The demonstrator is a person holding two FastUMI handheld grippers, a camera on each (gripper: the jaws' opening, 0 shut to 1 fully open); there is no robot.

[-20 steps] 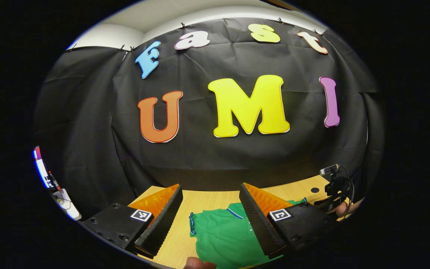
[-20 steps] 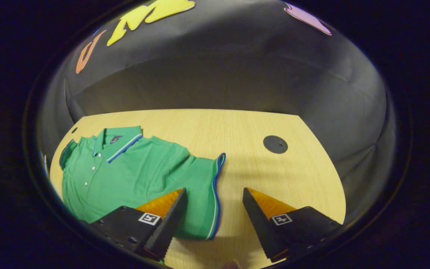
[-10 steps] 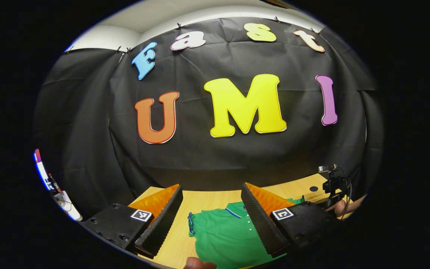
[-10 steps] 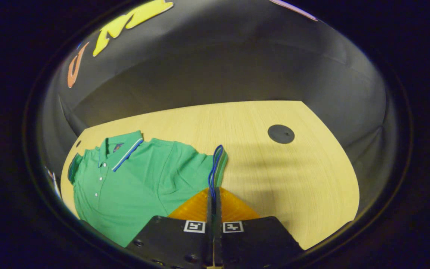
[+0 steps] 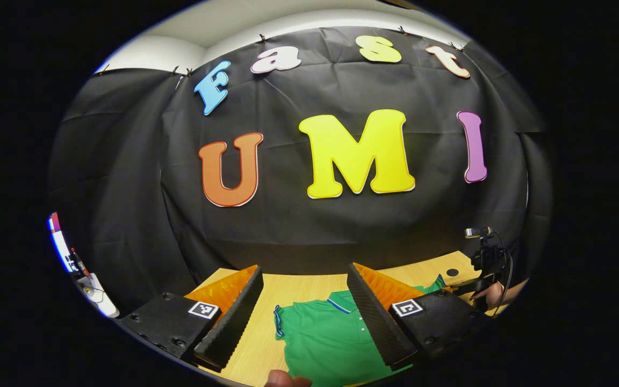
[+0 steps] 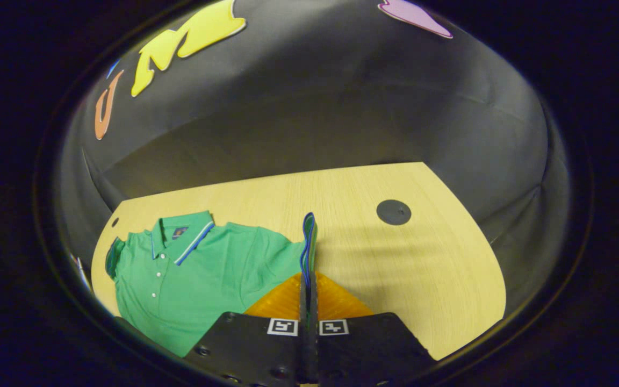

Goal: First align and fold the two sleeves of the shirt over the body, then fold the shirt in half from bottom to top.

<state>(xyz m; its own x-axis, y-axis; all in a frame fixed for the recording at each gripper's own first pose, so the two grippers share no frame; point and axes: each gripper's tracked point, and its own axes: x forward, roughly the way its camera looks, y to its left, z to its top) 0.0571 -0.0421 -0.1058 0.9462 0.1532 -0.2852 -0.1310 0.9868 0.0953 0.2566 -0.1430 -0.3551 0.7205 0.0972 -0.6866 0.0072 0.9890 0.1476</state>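
A green polo shirt (image 6: 191, 274) with a blue-trimmed collar lies flat on the wooden table (image 6: 406, 269), collar toward the far wall. My right gripper (image 6: 308, 279) is shut on the blue-edged cuff of the shirt's right sleeve (image 6: 308, 244), which stands up pinched between the fingers, lifted off the table. In the left gripper view the shirt (image 5: 320, 338) lies below my left gripper (image 5: 304, 285), which hangs open above it with nothing between its fingers. The right gripper (image 5: 484, 258) and the hand holding it show at the far right of that view.
A round black cap (image 6: 394, 212) is set into the table right of the sleeve. Black cloth walls close the table at the back and sides. A white device (image 5: 94, 293) sits at the far left of the left gripper view.
My right gripper went from open beside the sleeve to shut on its cuff, then lifted it slightly. The left gripper has barely moved and stays open.
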